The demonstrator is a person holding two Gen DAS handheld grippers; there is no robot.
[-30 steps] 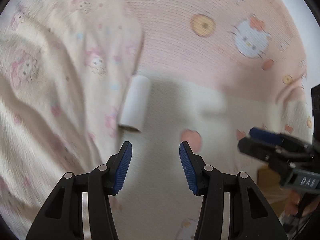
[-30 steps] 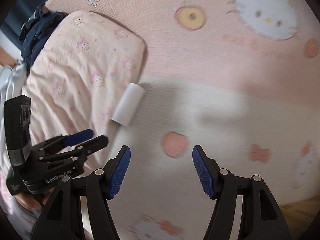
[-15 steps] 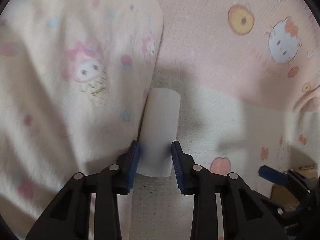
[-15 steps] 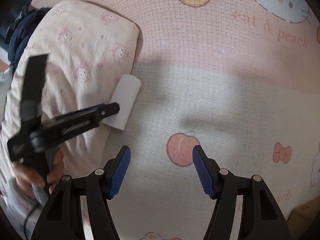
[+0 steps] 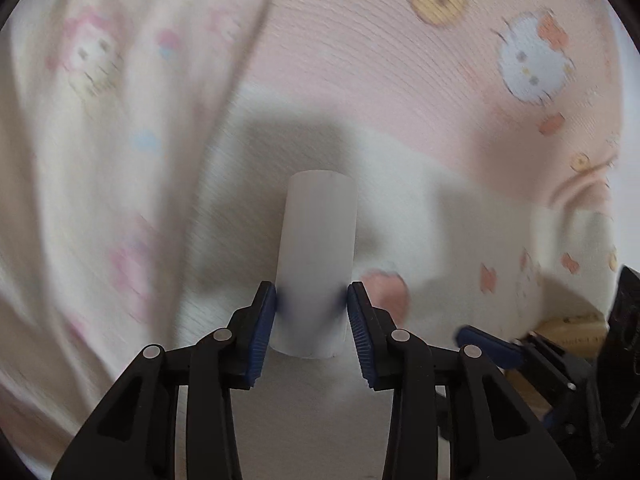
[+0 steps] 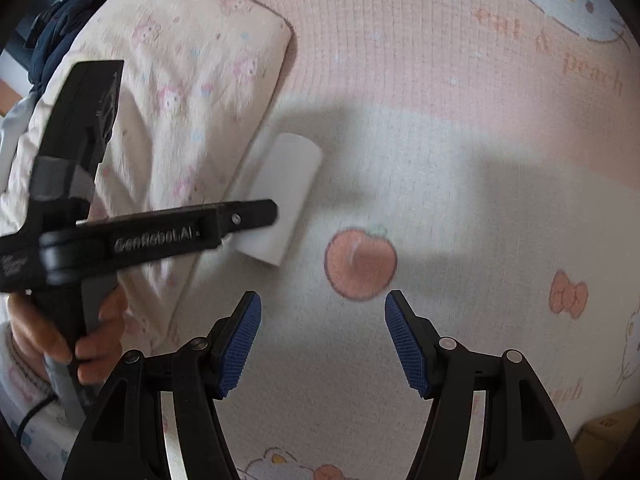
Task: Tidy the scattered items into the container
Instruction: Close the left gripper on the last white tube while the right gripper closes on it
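We're over the bed sheet (image 6: 460,208), pink along its far edge and white nearer us, printed with cats and peaches, and the cream blanket (image 6: 172,92) lies bunched along its left side. Big change in the last second: the left gripper (image 5: 311,308) has dropped from well clear of the white roll (image 5: 318,256) to straddling its near end, narrowing hard as it came. Right now its jaws are easing open a touch, the blue pads (image 5: 262,320) seeming to rest against the roll's sides, so we judge the grip not yet firm. The roll lies on the sheet just beside the blanket's edge. The right gripper (image 6: 322,340) hangs wide and empty above a printed peach. No container shows clearly, so the carry comes later.
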